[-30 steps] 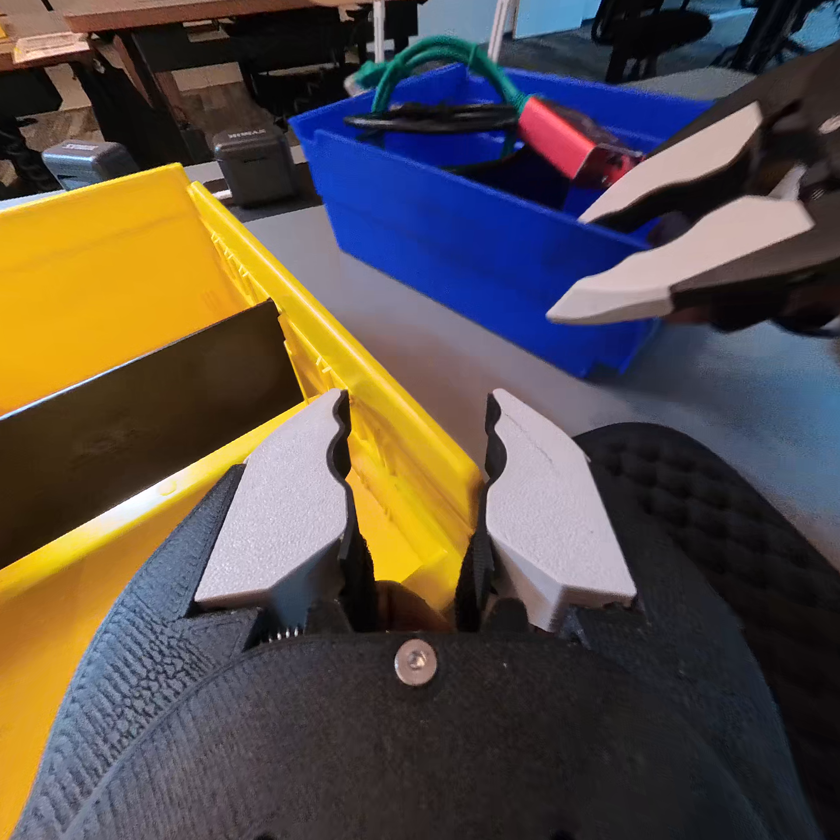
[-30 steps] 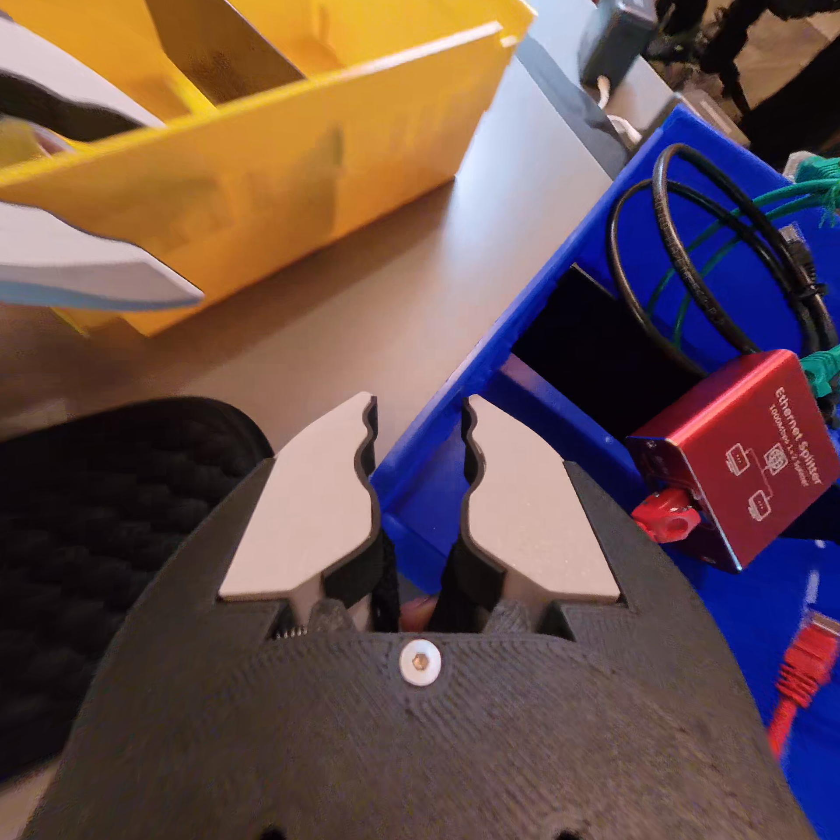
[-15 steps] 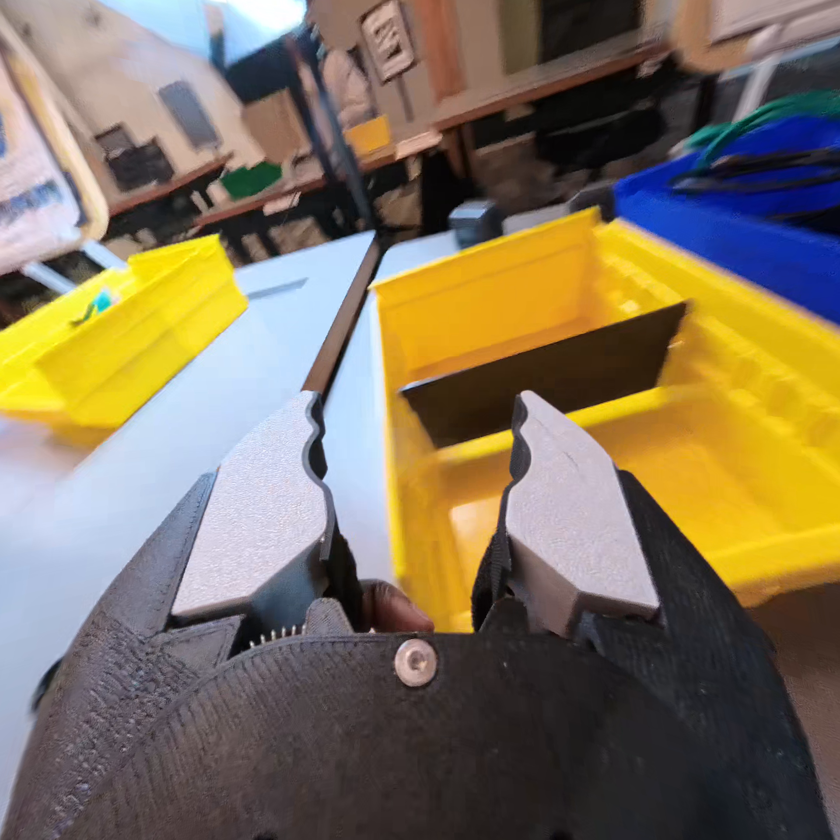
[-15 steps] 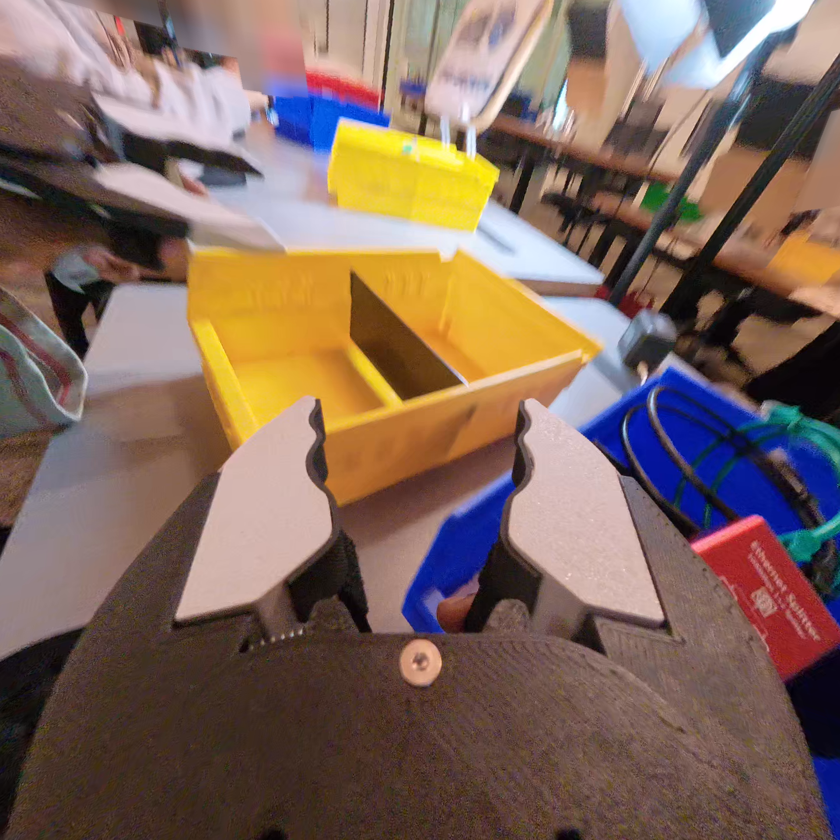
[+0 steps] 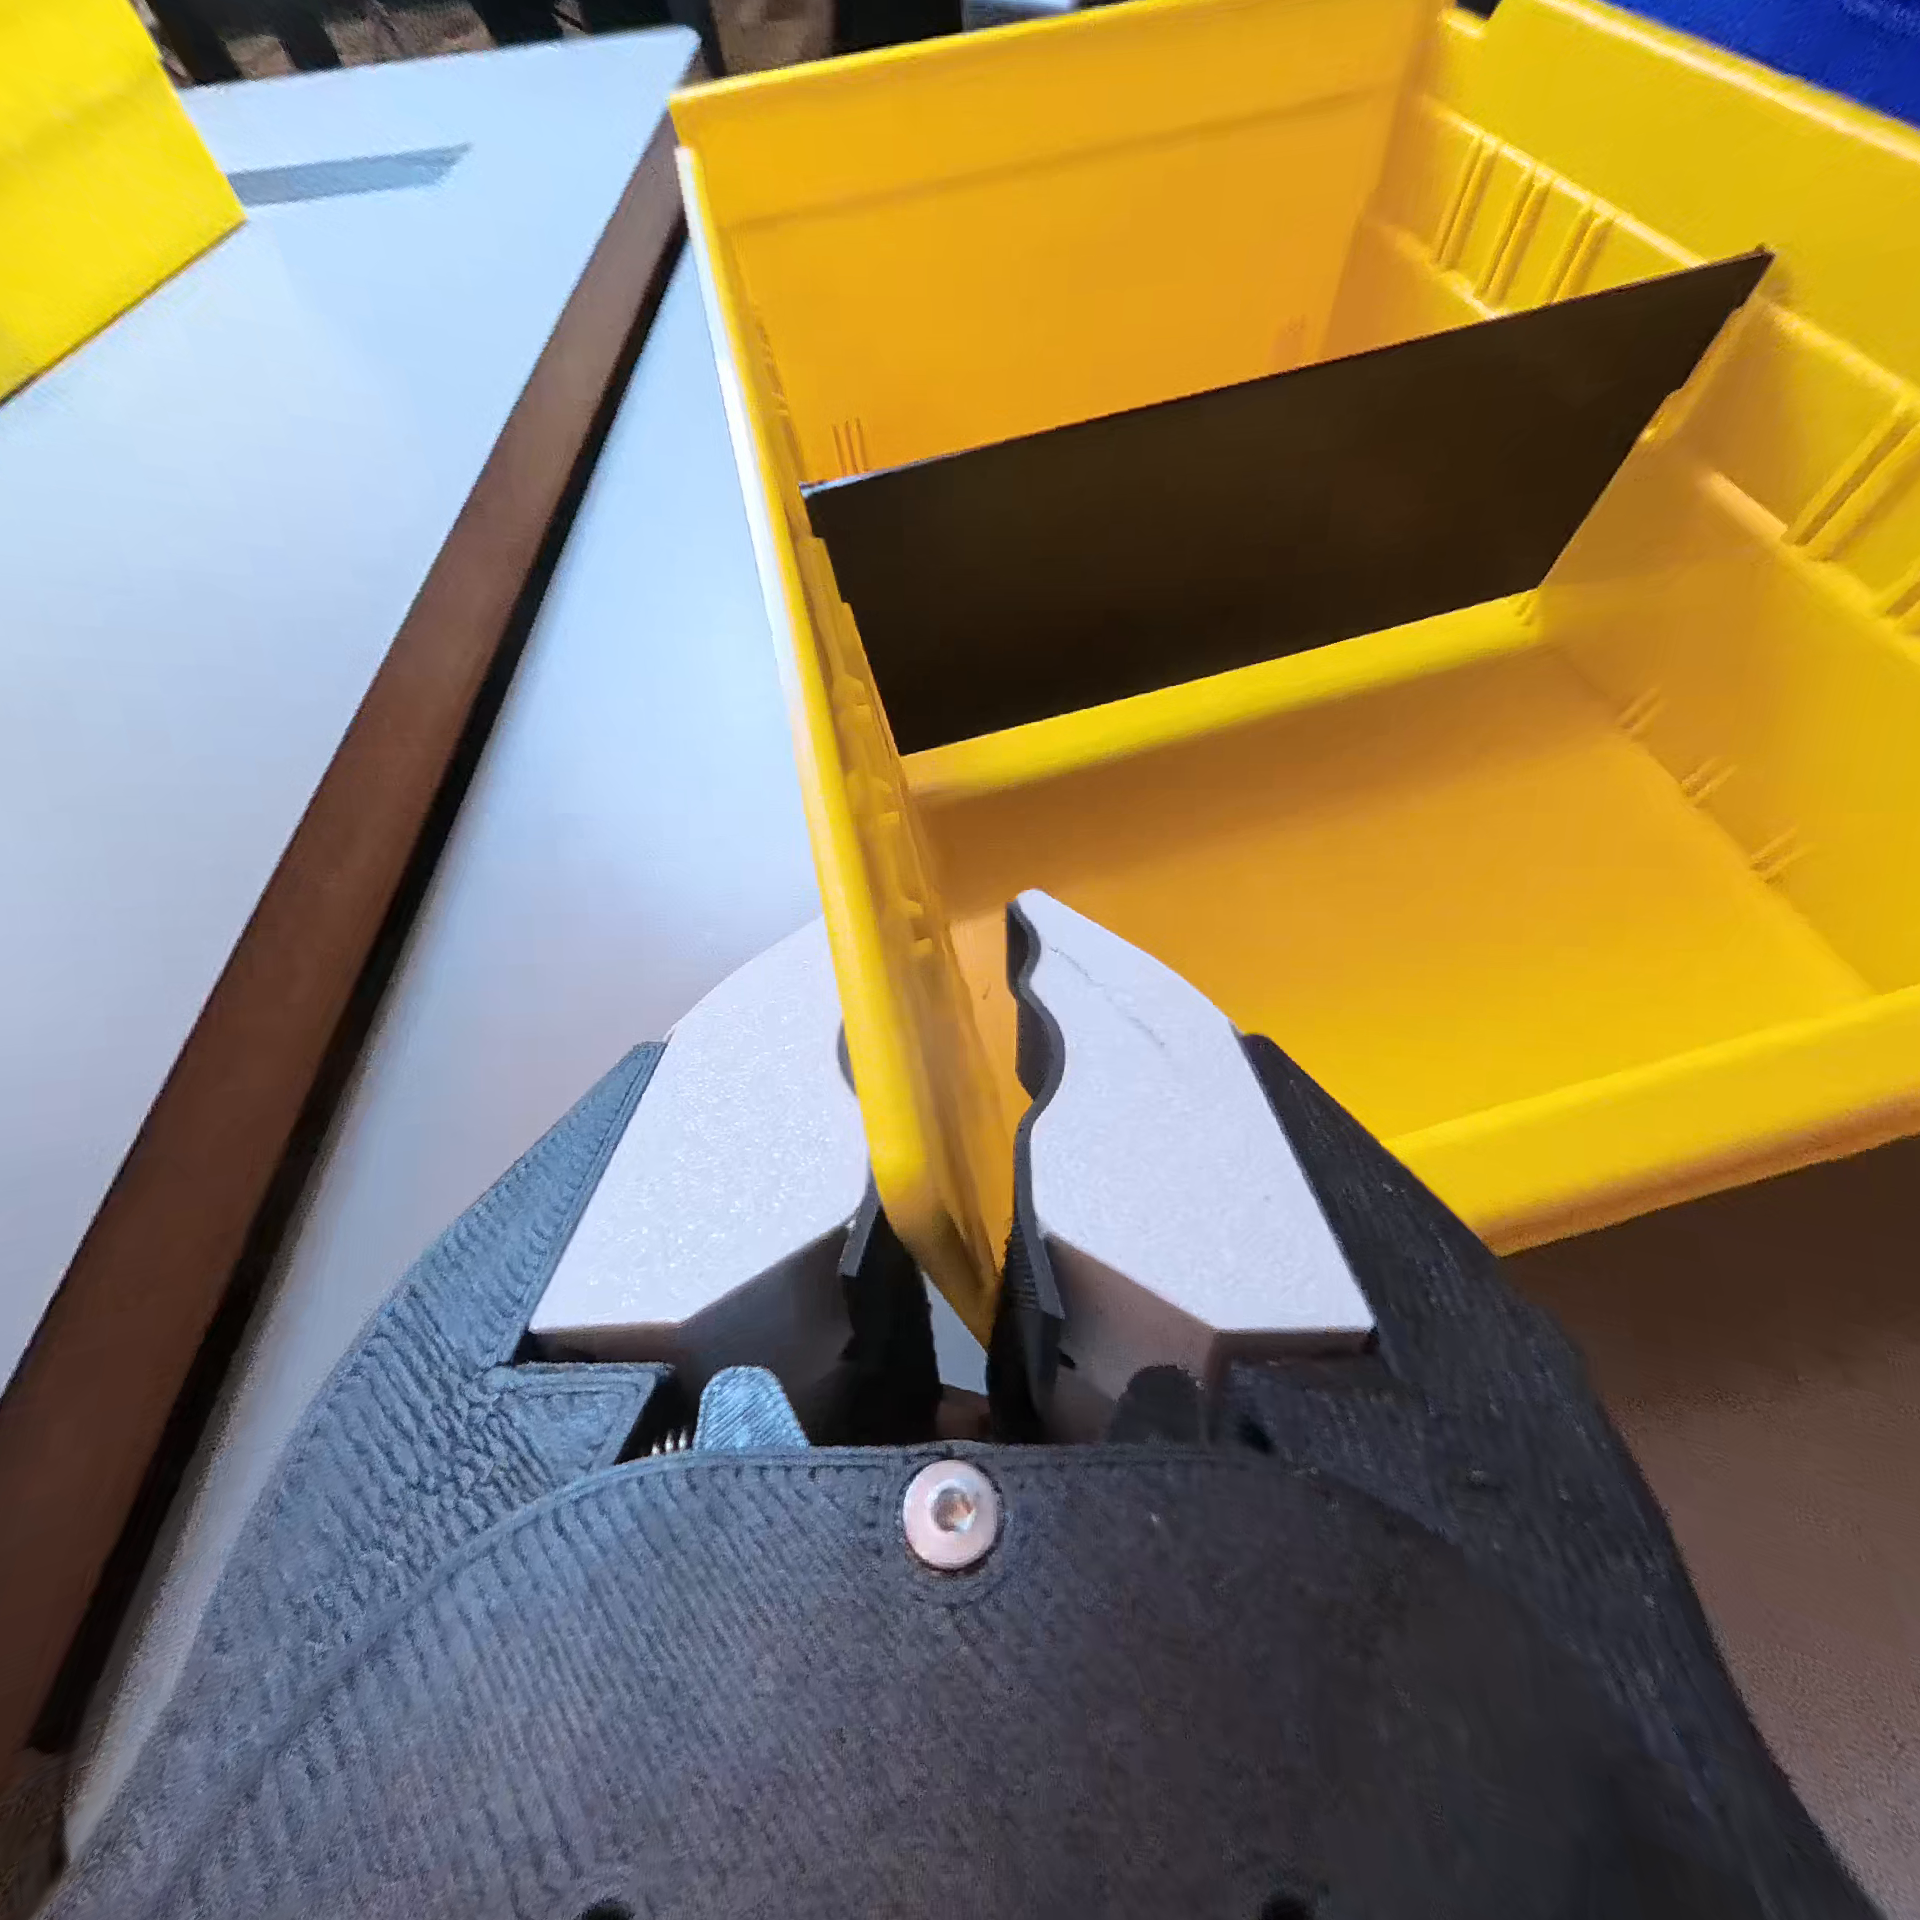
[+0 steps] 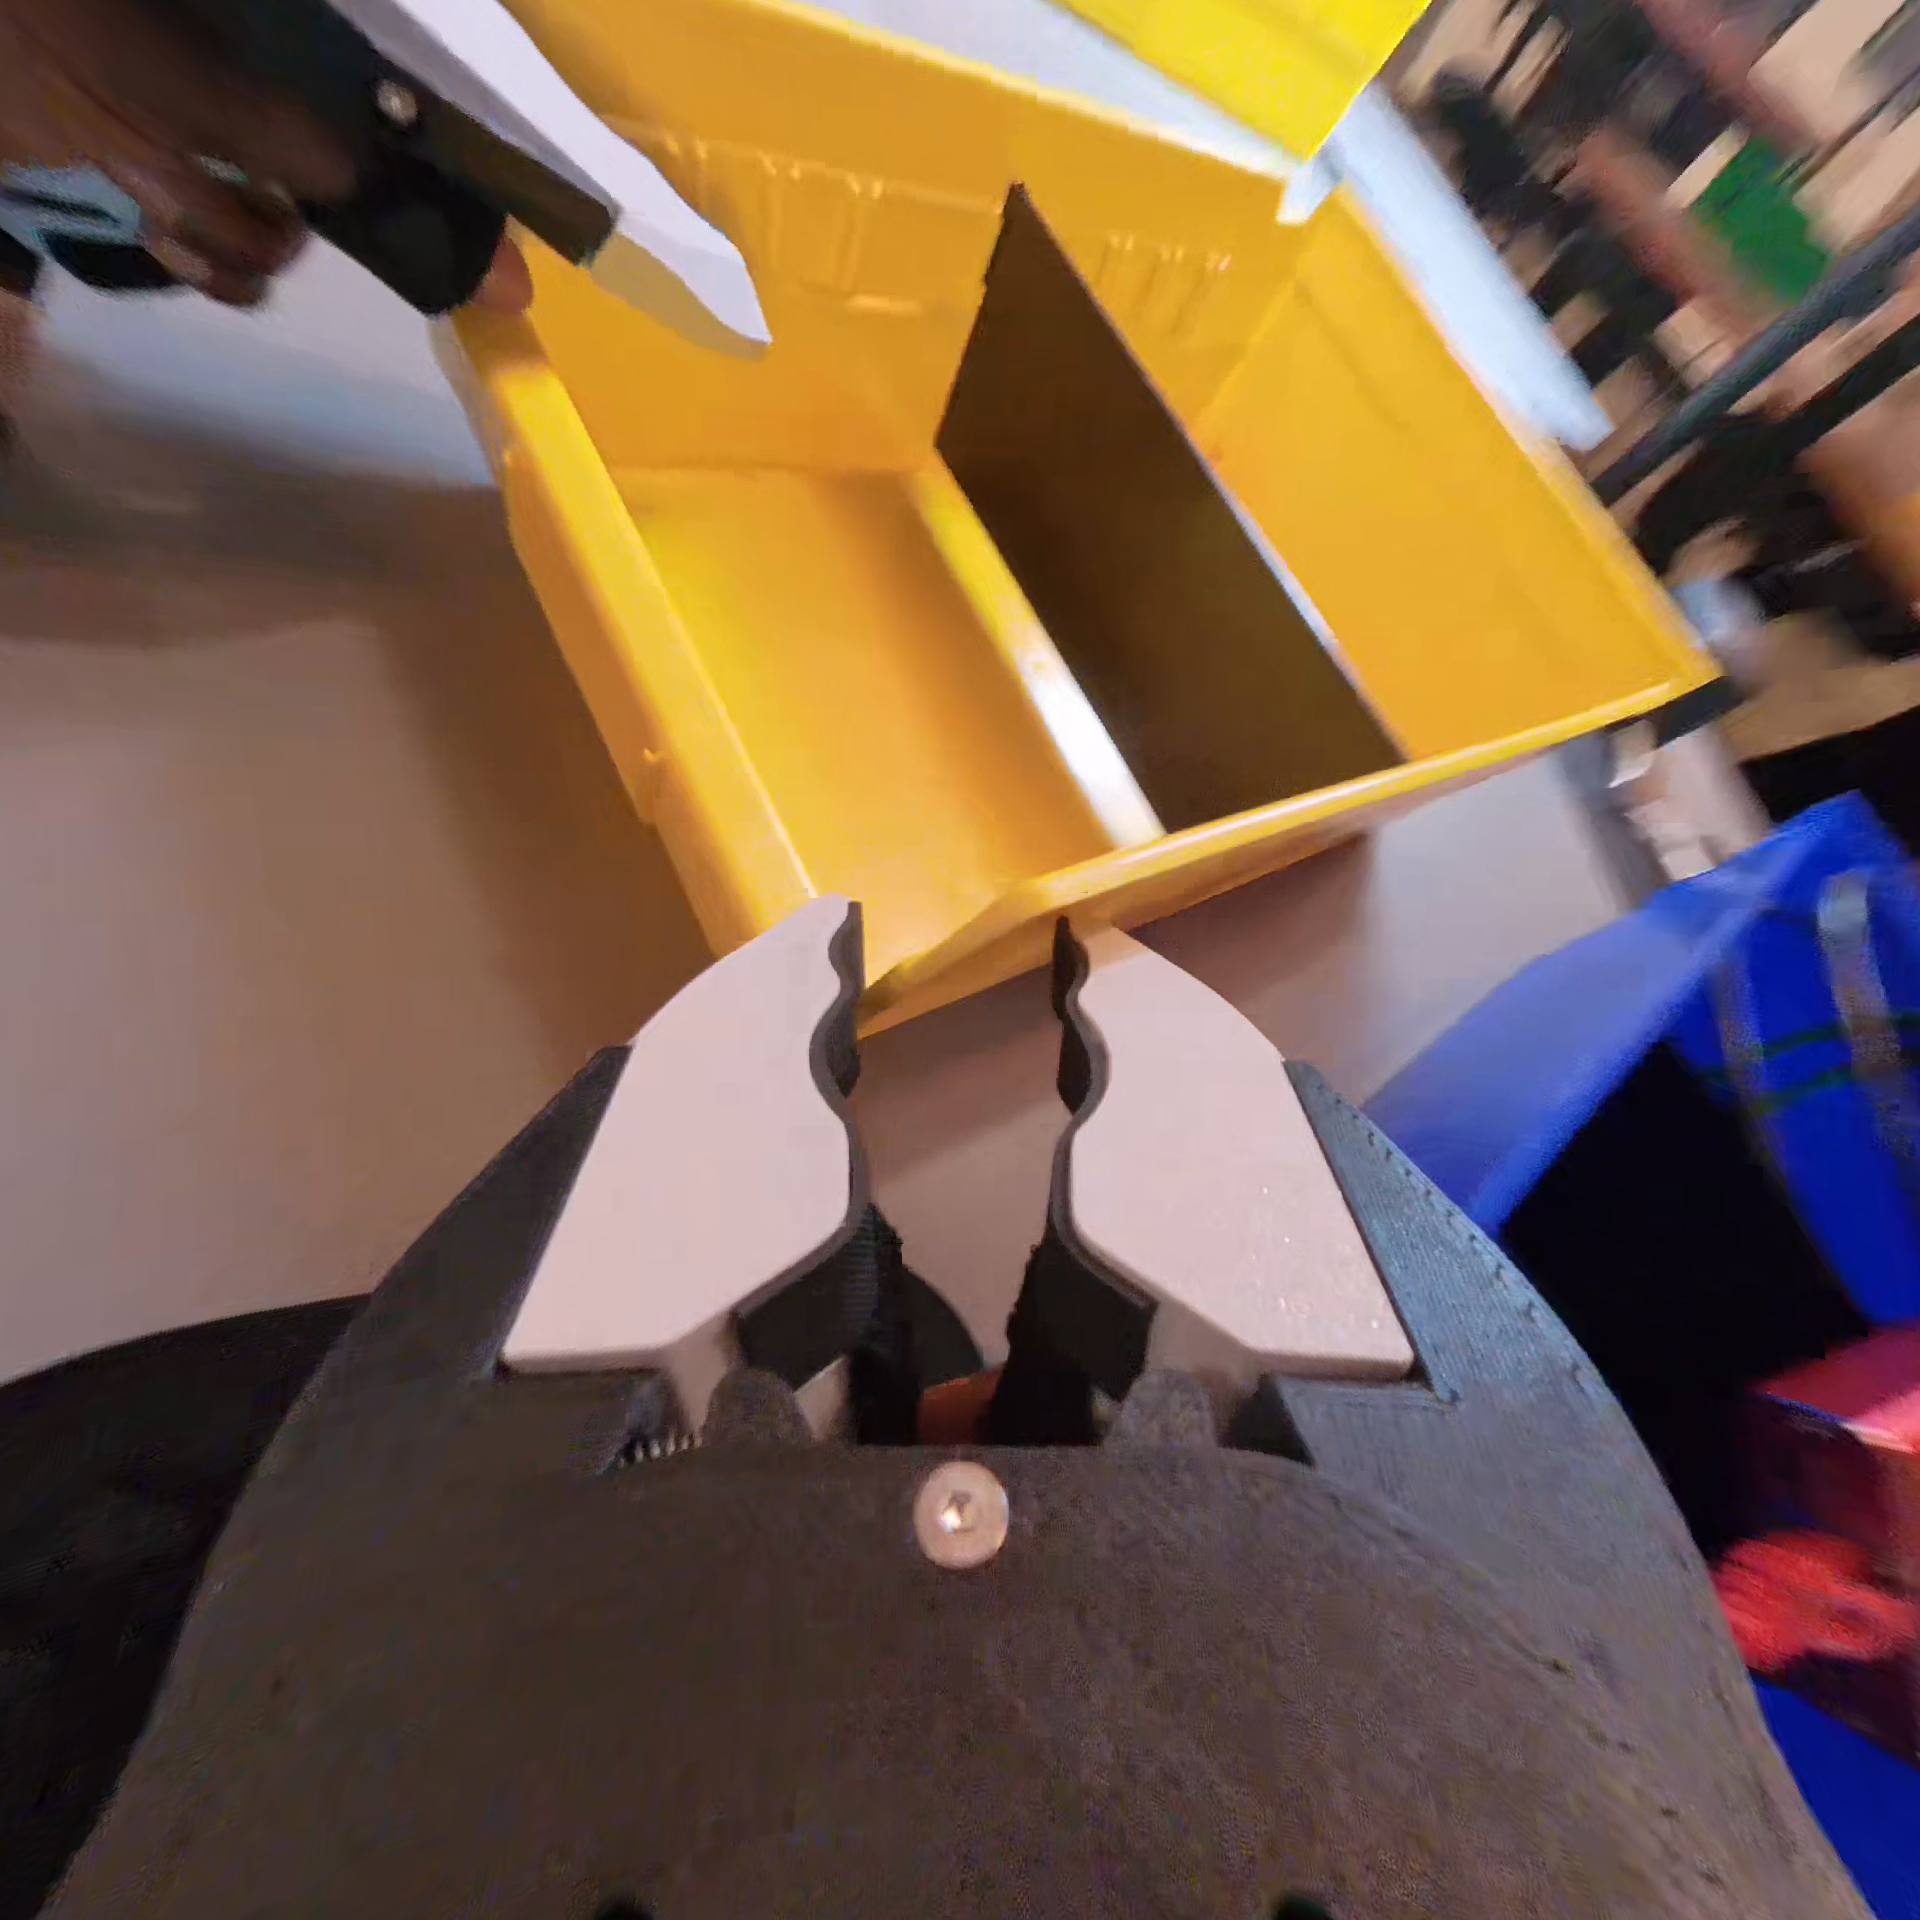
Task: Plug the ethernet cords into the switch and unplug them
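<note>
My left gripper straddles the near left wall of an empty yellow bin, one finger outside and one inside, shut on that wall. It also shows in the right wrist view at the bin's far left corner. My right gripper hovers over the near corner of the yellow bin, narrowly open and empty. A blue bin at the right holds a blurred red switch, a red cord and a dark cable loop.
A black divider splits the yellow bin in two. A second yellow bin sits on the neighbouring table, past a dark gap. A black mat lies near left. Across from one pair of fingers to the other is roughly 20 cm.
Both grippers dropped toward the yellow bin. The left one narrowed and closed on its left wall. The right one narrowed and moved to the bin's near corner.
</note>
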The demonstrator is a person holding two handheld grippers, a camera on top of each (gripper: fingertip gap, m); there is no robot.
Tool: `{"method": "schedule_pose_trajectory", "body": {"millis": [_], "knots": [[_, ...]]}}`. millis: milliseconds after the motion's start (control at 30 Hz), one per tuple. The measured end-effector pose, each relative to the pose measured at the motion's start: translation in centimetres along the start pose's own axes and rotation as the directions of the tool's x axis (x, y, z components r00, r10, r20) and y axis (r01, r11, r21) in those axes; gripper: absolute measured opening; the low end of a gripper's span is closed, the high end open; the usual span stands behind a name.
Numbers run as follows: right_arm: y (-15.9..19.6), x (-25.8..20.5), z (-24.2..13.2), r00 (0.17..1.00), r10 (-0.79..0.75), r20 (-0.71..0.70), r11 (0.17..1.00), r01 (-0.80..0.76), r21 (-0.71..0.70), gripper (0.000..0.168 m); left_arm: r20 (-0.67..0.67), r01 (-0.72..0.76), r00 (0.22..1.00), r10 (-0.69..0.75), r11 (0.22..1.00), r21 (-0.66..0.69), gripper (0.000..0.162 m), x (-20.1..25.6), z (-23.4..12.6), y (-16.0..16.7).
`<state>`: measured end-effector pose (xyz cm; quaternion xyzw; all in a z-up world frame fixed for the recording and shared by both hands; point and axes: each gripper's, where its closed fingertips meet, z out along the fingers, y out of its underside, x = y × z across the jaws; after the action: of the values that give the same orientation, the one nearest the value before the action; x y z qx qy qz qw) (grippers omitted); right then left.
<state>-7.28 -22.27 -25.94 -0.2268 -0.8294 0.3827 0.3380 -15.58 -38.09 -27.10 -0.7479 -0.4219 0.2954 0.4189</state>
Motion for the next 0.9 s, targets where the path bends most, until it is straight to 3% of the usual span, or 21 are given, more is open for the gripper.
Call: {"method": "schedule_pose_trajectory", "body": {"millis": [167, 300, 400, 600, 900], "knots": [[-4.3, 2.4, -4.3, 0.975, -0.105, -0.194, 0.973, 0.140, 0.181, 0.032, 0.046, 0.049, 0.997, -0.062, 0.967, 0.252, 0.012, 0.7, -3.2, -5.8], [-7.2, 5.4, -9.8, 0.920, -0.118, -0.374, 0.924, 0.240, 0.299, 0.030, 0.089, 0.014, 0.994, -0.067, 0.869, 0.495, 0.010, 3.3, -7.1, -12.5], [-7.2, 7.6, -14.2, 0.871, -0.090, -0.483, 0.908, 0.271, 0.319, 0.027, 0.049, 0.043, 0.994, -0.094, 0.780, 0.624, 0.009, 7.0, -8.9, -16.4], [-2.2, 11.5, -23.2, 0.749, -0.008, -0.662, 0.936, 0.239, 0.260, 0.024, -0.117, 0.083, 0.993, -0.003, 0.723, 0.686, 0.008, 18.1, -8.0, -21.3], [8.6, 15.5, -35.3, 0.539, 0.139, -0.831, 0.981, 0.037, 0.188, 0.020, -0.383, 0.094, 0.905, 0.185, 0.791, 0.605, 0.012, 36.3, -3.0, -23.6]]}}
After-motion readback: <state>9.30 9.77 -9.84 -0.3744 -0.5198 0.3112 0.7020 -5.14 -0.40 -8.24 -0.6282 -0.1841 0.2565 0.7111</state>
